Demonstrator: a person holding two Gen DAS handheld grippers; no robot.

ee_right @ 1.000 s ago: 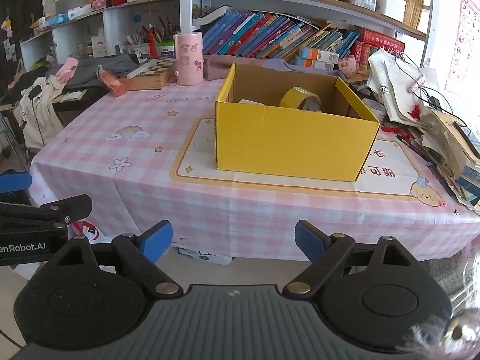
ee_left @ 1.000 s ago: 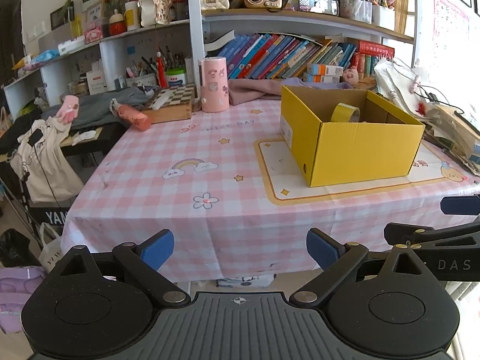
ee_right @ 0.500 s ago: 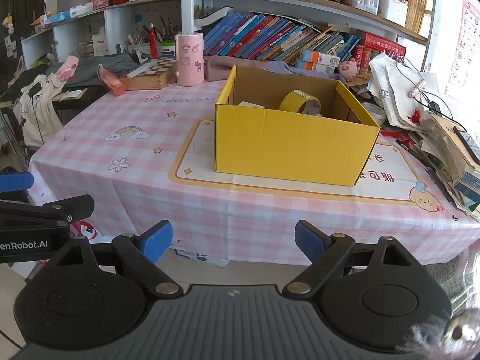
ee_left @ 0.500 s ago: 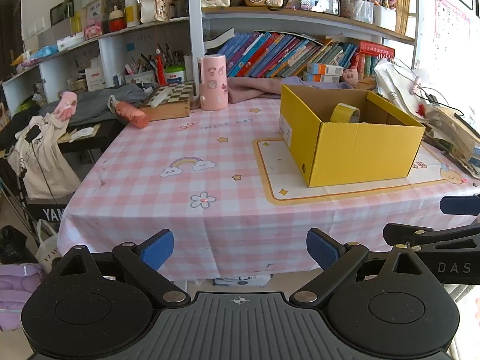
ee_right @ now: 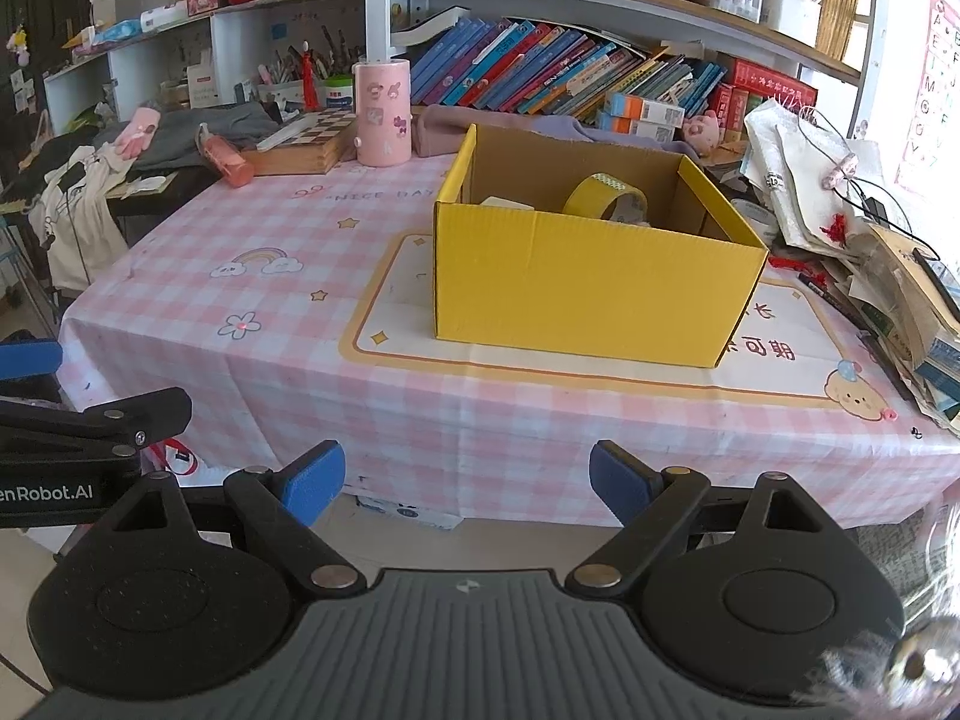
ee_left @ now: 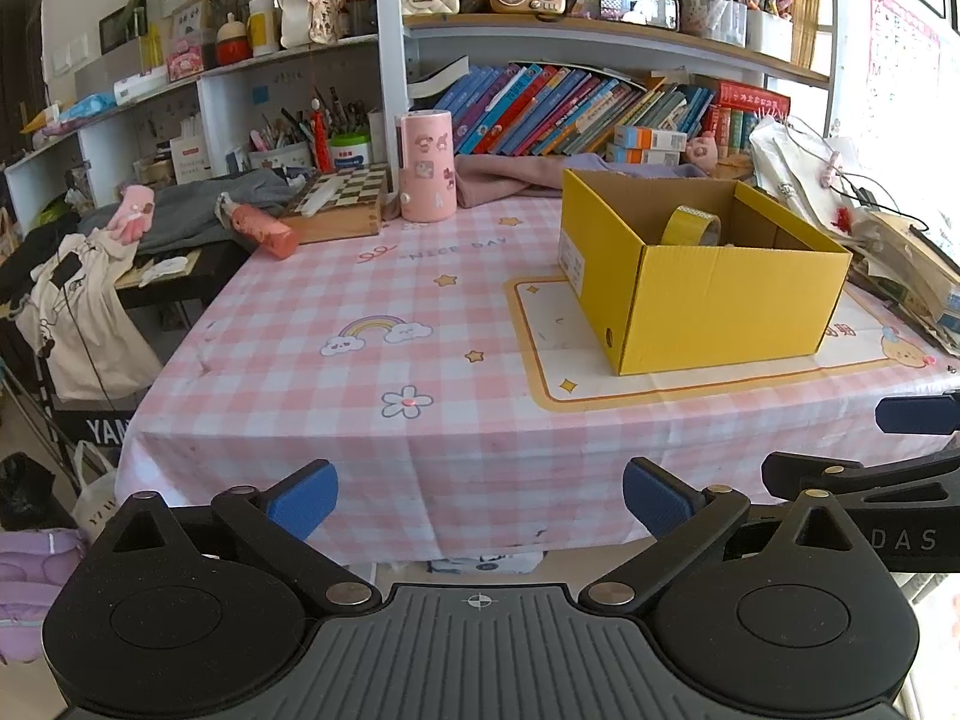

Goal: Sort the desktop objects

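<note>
A yellow cardboard box (ee_left: 720,294) (ee_right: 576,294) stands open on the pink checked tablecloth (ee_left: 372,372) (ee_right: 288,324). Inside it leans a yellow tape roll (ee_left: 690,227) (ee_right: 603,197), and a white item (ee_right: 504,203) lies beside the roll. My left gripper (ee_left: 480,498) hangs in front of the table's near edge, its jaws opening with nothing between them. My right gripper (ee_right: 465,477) is open and empty, also short of the table edge. Each gripper shows at the side of the other's view.
At the table's back stand a pink cylinder holder (ee_left: 425,167) (ee_right: 383,113), a chessboard box (ee_left: 339,201) and a pink bottle (ee_left: 264,228) lying down. Bookshelves rise behind. Papers and cables pile up at the right (ee_right: 888,264). Clothes drape a side desk on the left (ee_left: 90,276).
Both views have drawn back and down a little from the table. The left gripper's jaws look barely wider. Nothing on the table moved.
</note>
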